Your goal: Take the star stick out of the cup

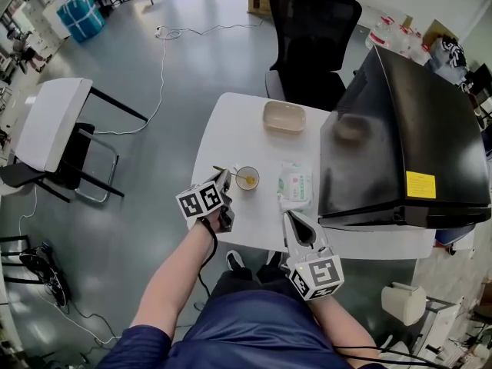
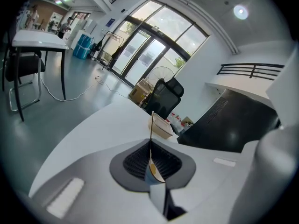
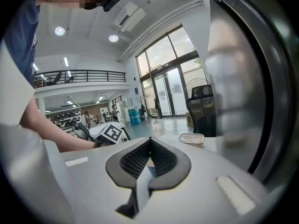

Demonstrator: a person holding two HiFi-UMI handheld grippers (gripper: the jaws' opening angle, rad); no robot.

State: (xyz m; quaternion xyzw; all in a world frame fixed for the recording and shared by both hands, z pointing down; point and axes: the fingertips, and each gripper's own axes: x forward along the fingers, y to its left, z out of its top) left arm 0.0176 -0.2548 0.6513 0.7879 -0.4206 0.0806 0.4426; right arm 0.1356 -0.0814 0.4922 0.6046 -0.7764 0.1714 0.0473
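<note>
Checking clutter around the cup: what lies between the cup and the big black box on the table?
A flat pack of wet wipes lies between the cup and the black box, on the white table; the head view shows it.

White tabletop (image 1: 231, 129) carries: cup (image 1: 247, 177) at 9 o'clock of centre, wipes pack (image 1: 295, 184) near it at its 3 o'clock, beige tray (image 1: 284, 117) at 12 o'clock, black cabinet (image 1: 407, 144) covering the 3 o'clock side.
</note>
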